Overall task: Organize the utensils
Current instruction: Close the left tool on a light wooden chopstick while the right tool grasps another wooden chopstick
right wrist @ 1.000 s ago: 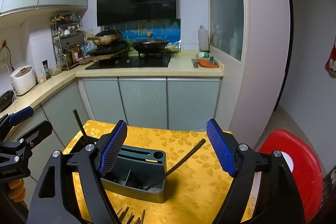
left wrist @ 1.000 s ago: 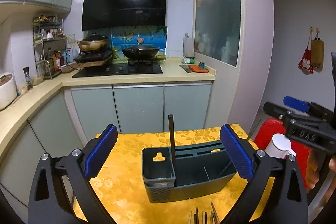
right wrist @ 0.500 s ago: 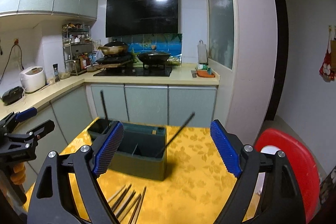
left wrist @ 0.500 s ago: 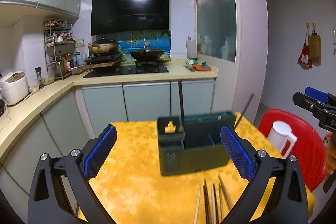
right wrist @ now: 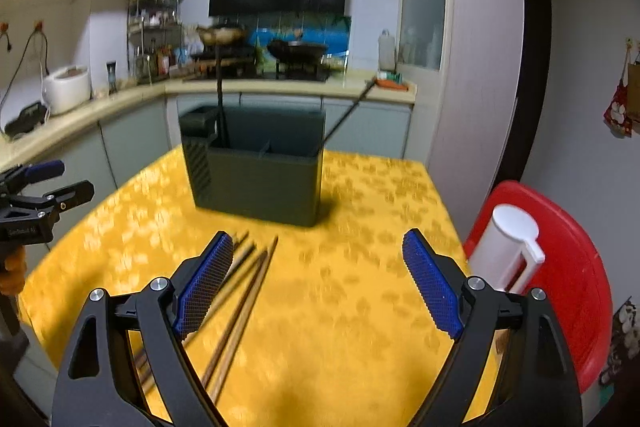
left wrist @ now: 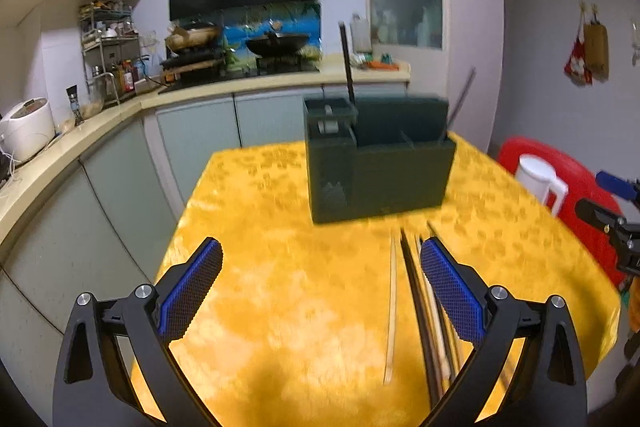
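Loose chopsticks (right wrist: 240, 291) lying side by side on the yellow tabletop (right wrist: 340, 327), just in front of the dark green utensil holder (right wrist: 256, 167), with two dark sticks already standing in its compartments. Probably light, stiff and thin, likely smooth enough to roll or slide on the cloth and to twist between pads if pinched at a tip. Best taken near mid-length, across the shaft, one or a tidy pair at a time, then tipped upright over a compartment. Right gripper (right wrist: 318, 287) spread wide and empty, its fingers (right wrist: 430, 287) straddling bare cloth beside the bundle. Left gripper (left wrist: 320, 295) likewise released, nothing between its fingers (left wrist: 192, 291), chopsticks just by the right-hand pad.
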The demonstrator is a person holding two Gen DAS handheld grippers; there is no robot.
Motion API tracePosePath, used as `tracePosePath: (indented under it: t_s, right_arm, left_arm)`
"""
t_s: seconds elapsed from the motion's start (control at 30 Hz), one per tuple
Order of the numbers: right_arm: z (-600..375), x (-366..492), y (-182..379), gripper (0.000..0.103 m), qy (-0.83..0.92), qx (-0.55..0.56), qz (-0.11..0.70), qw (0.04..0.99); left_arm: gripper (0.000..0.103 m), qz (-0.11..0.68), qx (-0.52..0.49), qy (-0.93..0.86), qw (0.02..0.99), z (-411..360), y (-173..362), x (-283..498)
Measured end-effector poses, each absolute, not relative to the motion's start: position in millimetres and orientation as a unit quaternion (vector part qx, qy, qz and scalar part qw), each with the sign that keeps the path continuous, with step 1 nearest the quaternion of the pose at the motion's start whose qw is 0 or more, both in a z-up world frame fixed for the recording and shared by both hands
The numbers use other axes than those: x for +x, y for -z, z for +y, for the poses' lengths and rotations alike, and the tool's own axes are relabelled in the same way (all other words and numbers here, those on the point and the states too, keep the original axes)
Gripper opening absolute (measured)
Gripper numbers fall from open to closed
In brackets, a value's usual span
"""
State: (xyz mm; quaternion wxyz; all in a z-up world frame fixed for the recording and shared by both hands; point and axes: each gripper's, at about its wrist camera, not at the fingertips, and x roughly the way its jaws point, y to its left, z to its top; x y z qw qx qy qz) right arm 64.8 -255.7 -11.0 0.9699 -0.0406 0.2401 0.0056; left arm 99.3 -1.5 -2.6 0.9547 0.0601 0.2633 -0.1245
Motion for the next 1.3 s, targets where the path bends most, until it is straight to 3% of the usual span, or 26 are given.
tracePosePath:
  t_s: [0.47, 0.93, 1.3]
  right_arm:
    - [-251.7, 54.8, 32.2, 0.084, -0.007, -0.037, 0.261, 0.964]
    - [-245.3, 48.0, 58.0, 0.084, -0.021, -0.04, 0.299, 0.953]
    - [-229.9, 29.4, 103.6, 0.084, -0.045, -0.054, 0.359, 0.931]
  left_arm:
    - [0.095, 0.314, 0.091, 0.158, 0.932, -22.3, 76.9, 83.3]
    - [0.041, 0.356, 0.117, 0.212, 0.902, -46.4, 106.9, 83.7]
    - [0.033, 0.381, 0.095, 0.195, 0.899, -38.2, 115.0, 92.0]
